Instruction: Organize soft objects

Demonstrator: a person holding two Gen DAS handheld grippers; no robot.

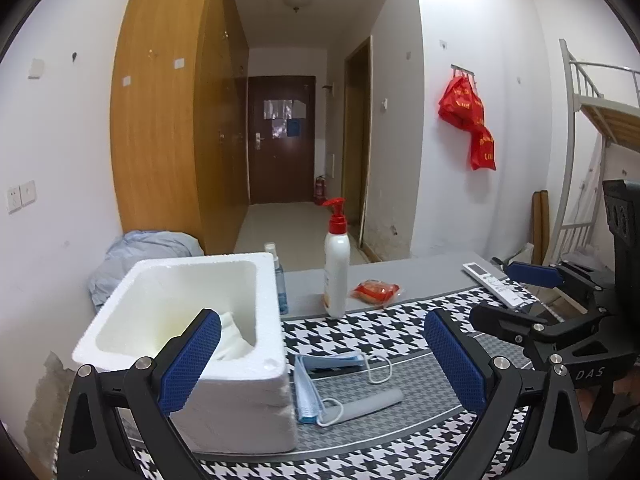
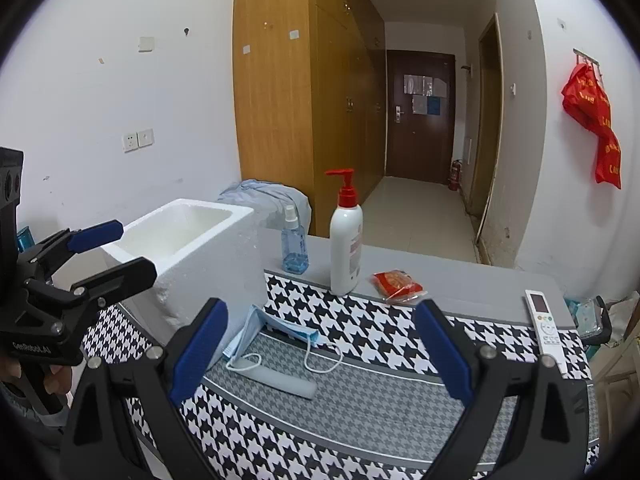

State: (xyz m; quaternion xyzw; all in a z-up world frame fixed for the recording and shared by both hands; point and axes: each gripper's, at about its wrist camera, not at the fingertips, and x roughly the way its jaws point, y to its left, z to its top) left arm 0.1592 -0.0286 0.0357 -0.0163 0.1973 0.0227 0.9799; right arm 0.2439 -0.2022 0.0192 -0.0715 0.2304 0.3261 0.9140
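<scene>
A white foam box [image 1: 224,384] stands on the houndstooth cloth [image 1: 360,332], with a white soft item [image 1: 234,338] lying inside. A blue face mask [image 1: 310,384] leans against the box's right side, and a grey soft stick [image 1: 370,402] lies in front of it. My left gripper [image 1: 320,364] is open and empty, over the box corner and the mask. In the right wrist view, my right gripper [image 2: 320,352] is open and empty above the mask [image 2: 264,330] and the stick [image 2: 286,382], with the box [image 2: 208,256] to its left.
A pump bottle [image 1: 337,264], a blue spray bottle [image 1: 280,280], a red packet [image 1: 375,292] and a white remote [image 1: 494,284] sit along the table's far side. A blue cloth bundle [image 1: 140,256] lies behind the box. The left gripper shows at the left of the right view [image 2: 120,248].
</scene>
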